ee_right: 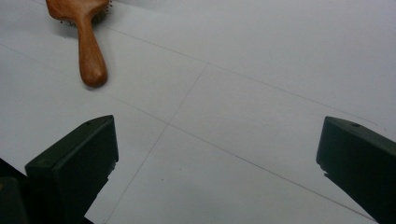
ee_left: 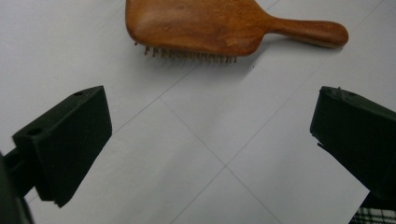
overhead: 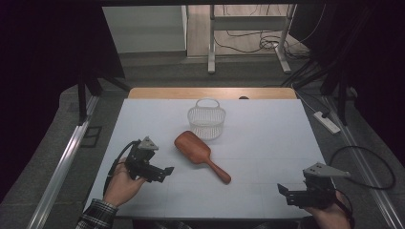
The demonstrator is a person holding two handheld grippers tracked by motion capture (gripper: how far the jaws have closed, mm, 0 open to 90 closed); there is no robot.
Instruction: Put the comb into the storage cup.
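Hairbrush (overhead: pixel 200 155) lies bristles-down on white table (overhead: pixel 267 143) between two gaping grippers, dark curtains around.

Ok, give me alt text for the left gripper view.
A wooden hairbrush lies bristles down on the white table, its handle pointing right. The open left claw frames the table below it, holding nothing.

Our two black grippers and a plaid cuff

We see the left gripper (overhead: pixel 167 170) and right gripper (overhead: pixel 281 189) built of matte black blocks, each topped by a grey three-cornered plate and trailing a black cable. Our jaws are chunky, flat-faced wedges with small screw holes near the tips. A black-and-white plaid sleeve (overhead: pixel 98 214) covers our left wrist.
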